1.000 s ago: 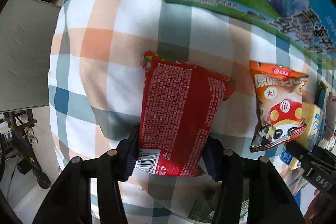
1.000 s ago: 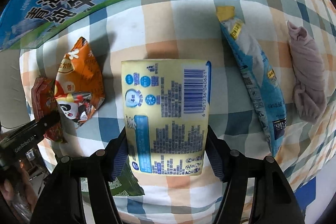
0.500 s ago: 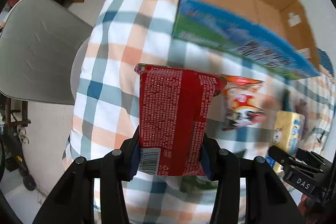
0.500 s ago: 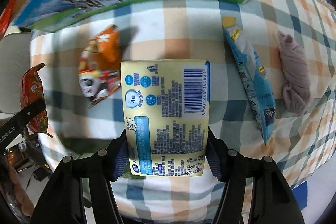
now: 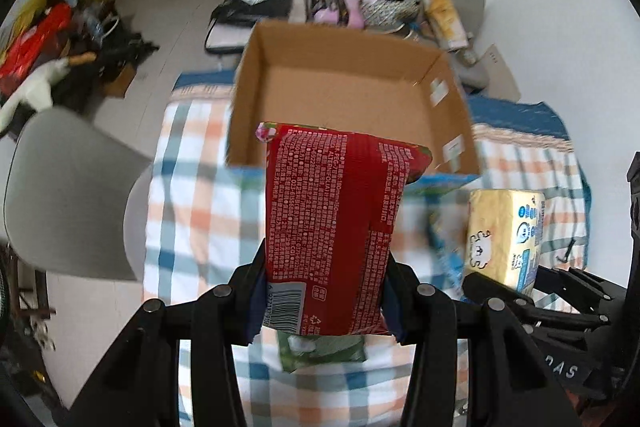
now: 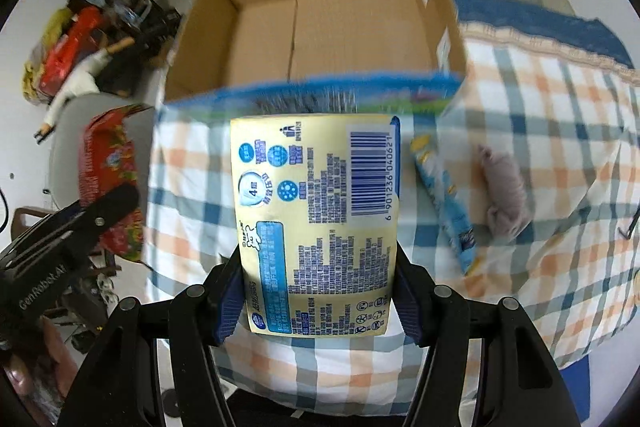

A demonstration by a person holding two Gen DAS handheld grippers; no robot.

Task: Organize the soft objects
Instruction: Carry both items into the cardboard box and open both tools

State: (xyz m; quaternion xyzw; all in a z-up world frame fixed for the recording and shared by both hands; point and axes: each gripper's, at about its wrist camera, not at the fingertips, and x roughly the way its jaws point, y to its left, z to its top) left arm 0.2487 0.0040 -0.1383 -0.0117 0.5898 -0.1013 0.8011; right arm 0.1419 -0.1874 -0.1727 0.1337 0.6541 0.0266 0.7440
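Note:
My left gripper [image 5: 320,303] is shut on a red snack packet [image 5: 336,227] and holds it up above the checked tablecloth [image 5: 188,211], in front of the open cardboard box [image 5: 344,95]. My right gripper [image 6: 316,303] is shut on a yellow tissue pack [image 6: 320,219], also lifted, just short of the box [image 6: 332,31]. The tissue pack shows at the right of the left wrist view [image 5: 504,231]; the red packet shows at the left of the right wrist view [image 6: 108,167]. The box looks empty inside.
A blue snack bag [image 6: 444,203] and a pinkish cloth bundle [image 6: 504,195] lie on the cloth right of the tissue pack. A green packet [image 5: 320,347] lies under the left gripper. A grey chair [image 5: 68,195] stands left of the table. Clutter covers the floor behind.
Both grippers have risen with their packets and tilted up, so the open box interior now shows. The orange snack bag is hidden from both views.

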